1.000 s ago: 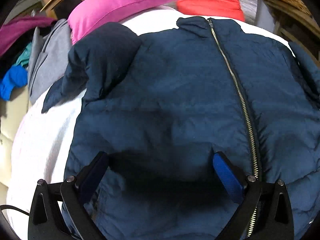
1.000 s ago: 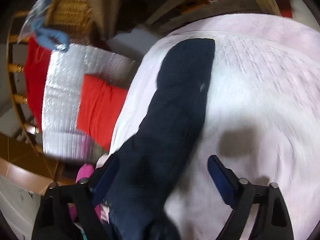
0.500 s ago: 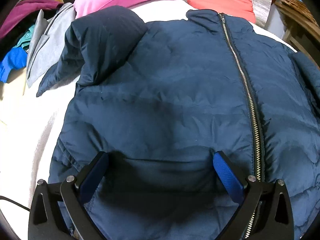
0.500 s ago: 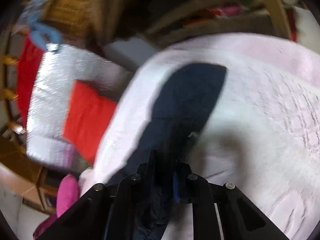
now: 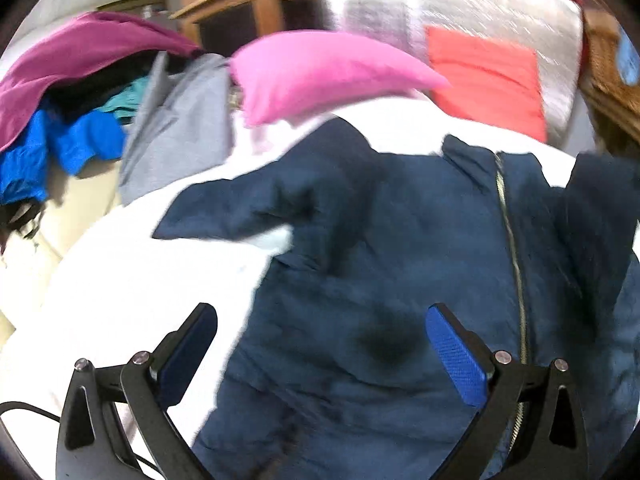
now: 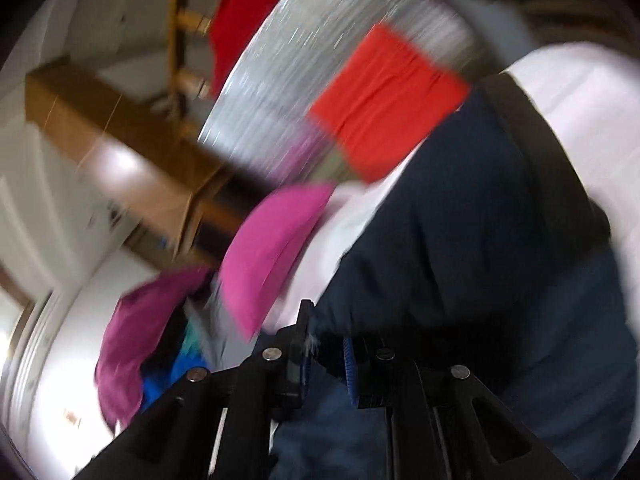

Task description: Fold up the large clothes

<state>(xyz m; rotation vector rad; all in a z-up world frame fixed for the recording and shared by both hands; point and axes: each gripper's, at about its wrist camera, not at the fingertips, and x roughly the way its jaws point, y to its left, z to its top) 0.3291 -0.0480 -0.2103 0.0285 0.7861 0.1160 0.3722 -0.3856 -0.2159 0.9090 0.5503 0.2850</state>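
Navy puffer jacket, zipped, front up on white bedspread; no legible labels. Left gripper: fingers spread above jacket's lower left side. Right gripper: pinching jacket sleeve. Surrounding: pink pillow, red cushion, clothes pile. Right view alone shows cardboard box.

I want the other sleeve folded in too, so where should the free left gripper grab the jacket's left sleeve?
Grip the sleeve near its cuff end, coming from the bare sheet side. It lies flat, pointing outward from the jacket, so its edge is exposed there. The left gripper is open above the hem.
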